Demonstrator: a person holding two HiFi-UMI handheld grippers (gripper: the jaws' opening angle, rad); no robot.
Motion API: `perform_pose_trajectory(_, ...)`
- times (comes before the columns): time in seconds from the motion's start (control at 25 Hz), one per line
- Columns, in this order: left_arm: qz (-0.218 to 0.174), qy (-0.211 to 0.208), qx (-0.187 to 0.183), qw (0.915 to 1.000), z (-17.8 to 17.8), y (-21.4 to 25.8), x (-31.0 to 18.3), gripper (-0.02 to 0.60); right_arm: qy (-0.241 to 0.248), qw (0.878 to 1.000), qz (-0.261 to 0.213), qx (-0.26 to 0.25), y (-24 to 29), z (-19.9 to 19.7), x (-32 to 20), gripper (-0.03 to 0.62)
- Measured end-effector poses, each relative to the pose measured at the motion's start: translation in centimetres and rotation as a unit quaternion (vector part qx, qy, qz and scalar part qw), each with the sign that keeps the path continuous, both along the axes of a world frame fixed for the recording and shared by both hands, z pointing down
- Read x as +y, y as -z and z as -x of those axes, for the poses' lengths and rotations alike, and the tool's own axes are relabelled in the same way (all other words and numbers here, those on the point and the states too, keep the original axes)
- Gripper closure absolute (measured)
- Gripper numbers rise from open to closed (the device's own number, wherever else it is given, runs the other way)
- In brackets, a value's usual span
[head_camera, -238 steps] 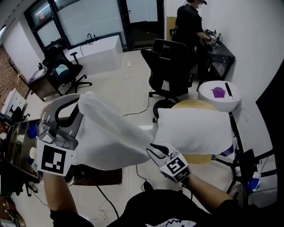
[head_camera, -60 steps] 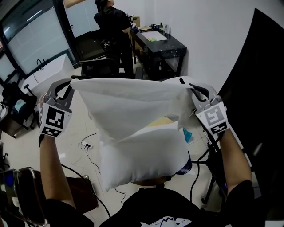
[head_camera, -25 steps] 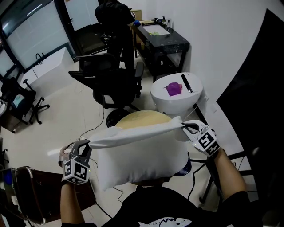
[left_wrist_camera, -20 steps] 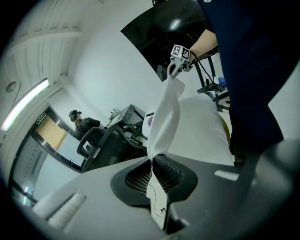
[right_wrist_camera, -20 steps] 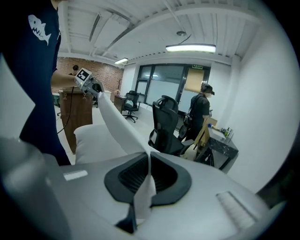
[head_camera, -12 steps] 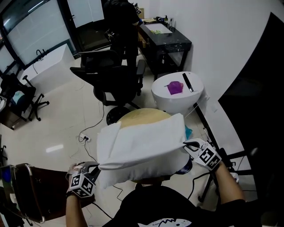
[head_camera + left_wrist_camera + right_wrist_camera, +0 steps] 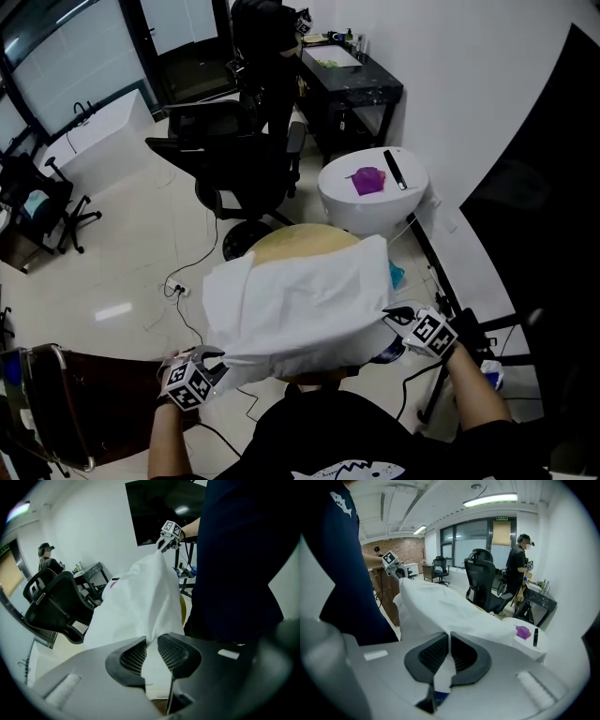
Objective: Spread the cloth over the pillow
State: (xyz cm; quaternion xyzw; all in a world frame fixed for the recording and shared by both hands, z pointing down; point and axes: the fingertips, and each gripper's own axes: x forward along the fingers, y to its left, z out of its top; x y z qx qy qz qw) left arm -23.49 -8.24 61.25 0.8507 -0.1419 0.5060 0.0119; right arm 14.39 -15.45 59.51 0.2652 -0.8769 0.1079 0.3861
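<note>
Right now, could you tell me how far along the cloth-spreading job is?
Done: the cloth lies over nearly all of the pillow. In hand: the right gripper is shut on its near corner; the left gripper has just been opening its jaws, the other corner between them. Left: release both corners, probably smooth the edges.

The cloth [image 7: 300, 300] is plain white, with no print. At its far edge a tan round tabletop [image 7: 292, 240] shows. Far right, a white round stool [image 7: 403, 202] carries 1 purple object [image 7: 367, 180] and 1 black bar [image 7: 392, 169]. The office chair [image 7: 234, 155] and the desk [image 7: 361, 89] beyond are black. The floor [image 7: 122, 253] is pale cream and glossy. The person's shirt [image 7: 375, 431] is dark navy with a white print.
</note>
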Motion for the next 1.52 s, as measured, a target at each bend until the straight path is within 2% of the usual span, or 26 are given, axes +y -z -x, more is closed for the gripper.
perform_pose_trajectory(0.12,0.004,-0.007,-0.005,1.0,-0.5,-0.8,0.5,0.418,-0.009,1.0,-0.008,0.01,-0.4,0.0,-0.2,0.582)
perform_pose_trajectory(0.24,-0.004,-0.018,-0.006,0.9998,-1.2,-0.4,0.7,0.359,-0.007,0.999,-0.024,0.024,-0.3,-0.1,-0.2,0.576)
perform_pose_trajectory(0.32,-0.011,-0.034,-0.008,0.9993,-1.8,0.3,1.2,0.348,0.003,0.999,-0.034,0.038,-0.1,-0.2,0.1,0.545)
perform_pose_trajectory(0.4,-0.026,-0.048,-0.002,0.9985,-2.9,1.2,1.3,0.342,0.015,0.997,-0.045,0.054,0.2,-0.4,0.3,0.48)
perform_pose_trajectory(0.6,-0.086,-0.091,0.009,0.9921,-7.3,2.7,0.6,0.341,0.04,0.991,-0.075,0.103,0.6,-1.2,1.4,0.467)
perform_pose_trajectory(0.76,-0.087,-0.13,-0.015,0.9876,-9.8,0.6,0.9,0.341,0.043,0.989,-0.082,0.113,0.2,-1.5,1.8,0.467)
perform_pose_trajectory(0.84,-0.082,-0.134,-0.03,0.9871,-10.2,-0.2,0.8,0.347,0.037,0.989,-0.085,0.111,-0.1,-1.4,1.6,0.47)
perform_pose_trajectory(0.88,-0.082,-0.135,-0.035,0.9868,-10.3,-0.3,0.7,0.379,0.032,0.99,-0.089,0.107,0.0,-1.4,1.5,0.478)
perform_pose_trajectory(1.0,-0.093,-0.131,-0.041,0.9862,-10.0,-0.1,0.0,0.537,0.018,0.99,-0.108,0.094,1.1,-1.4,0.8,0.564)
perform_pose_trajectory(1.04,-0.097,-0.127,-0.04,0.9863,-9.8,0.3,-0.4,0.572,0.017,0.989,-0.113,0.093,1.5,-1.4,0.6,0.572)
perform_pose_trajectory(1.16,-0.104,-0.106,-0.027,0.9887,-9.5,1.8,-1.7,0.573,0.022,0.988,-0.128,0.086,3.0,-1.2,-0.3,0.579)
perform_pose_trajectory(1.28,-0.104,-0.067,-0.003,0.9923,-8.9,3.6,-3.8,0.574,0.027,0.987,-0.14,0.073,4.7,-0.9,-2.1,0.58)
perform_pose_trajectory(1.44,-0.098,-0.011,0.027,0.9948,-7.6,5.8,-8.0,0.575,0.04,0.987,-0.14,0.066,6.3,-0.2,-5.7,0.58)
perform_pose_trajectory(1.52,-0.098,0.007,0.028,0.9947,-7.0,6.2,-10.1,0.575,0.047,0.987,-0.14,0.068,6.3,0.3,-7.9,0.581)
